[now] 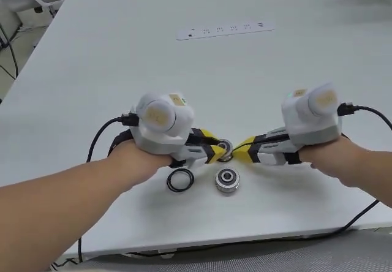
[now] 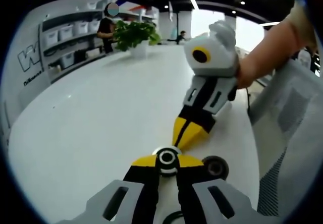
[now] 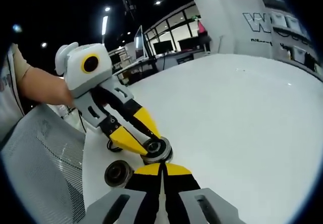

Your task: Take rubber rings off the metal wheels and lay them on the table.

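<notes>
On the white worktop [image 1: 275, 64], near its front edge, the left tongs [image 1: 214, 154] are clamped on a metal wheel [image 1: 225, 149]. The right tongs [image 1: 241, 149] have their jaws closed together and touch the wheel's rim from the right. Nearer, a second wheel [image 1: 227, 180] lies flat, and a loose black rubber ring [image 1: 180, 179] lies just left of it.
</notes>
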